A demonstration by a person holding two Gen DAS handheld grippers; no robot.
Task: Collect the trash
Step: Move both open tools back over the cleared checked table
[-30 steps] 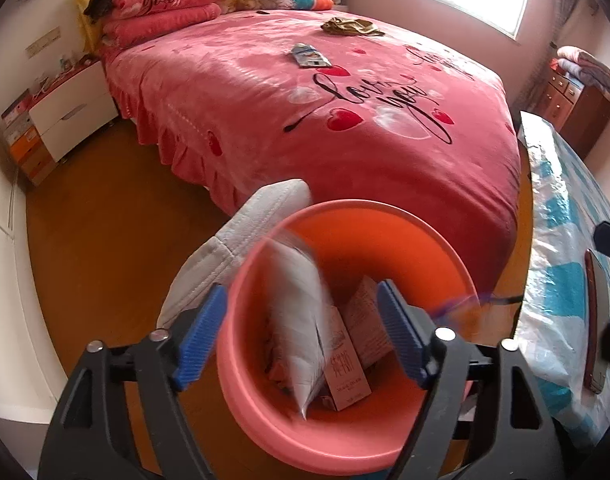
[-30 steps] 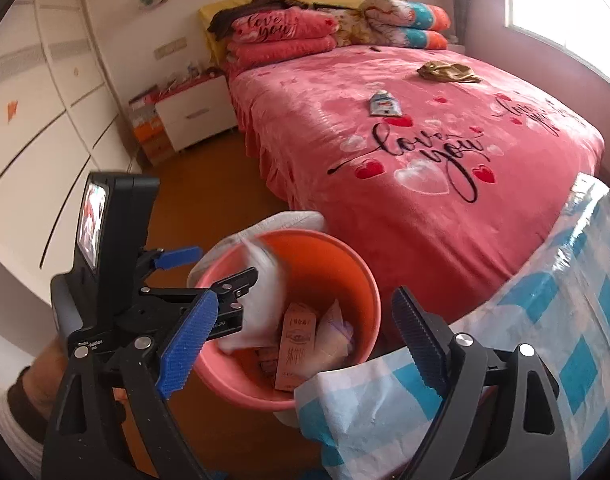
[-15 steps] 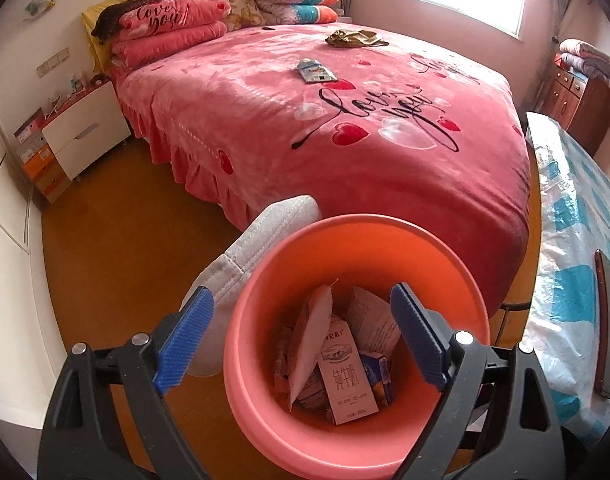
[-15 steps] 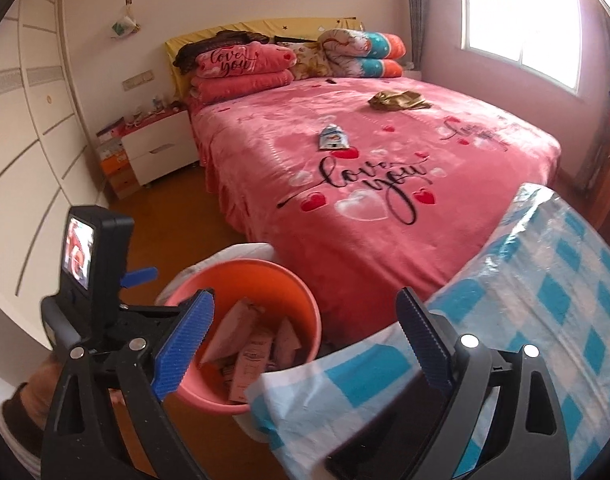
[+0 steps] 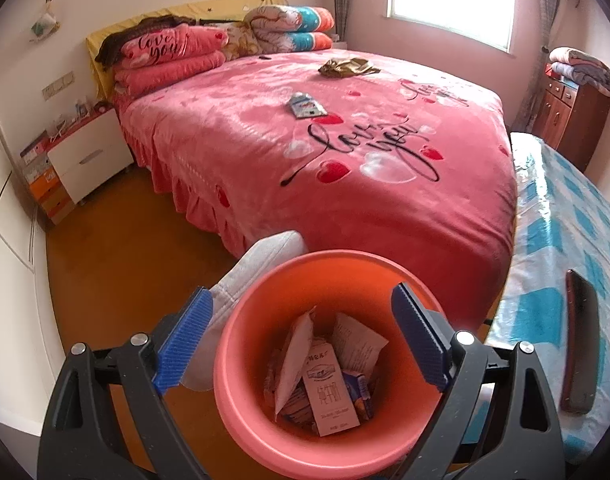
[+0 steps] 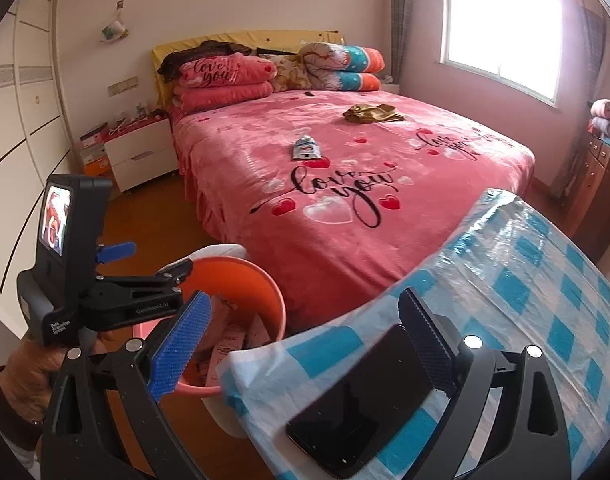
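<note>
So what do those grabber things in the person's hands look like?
Both the left gripper and right gripper have black plastic frames, silver bolts and ridged blue pads. The left one carries a small screen. A dark sleeve covers the wrist.

"Love you" is written in black script on the pink bedspread (image 5: 385, 148) and on the folded pink blanket (image 5: 161, 46). Print on the carton (image 5: 331, 394) in the bin cannot be read.

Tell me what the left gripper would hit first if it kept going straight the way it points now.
Most likely the trash inside the round orange plastic bin: the open left gripper aims down into its mouth, at the white cardboard carton on top of the pile. Depth is uncertain; the bin's near rim could come first.
</note>
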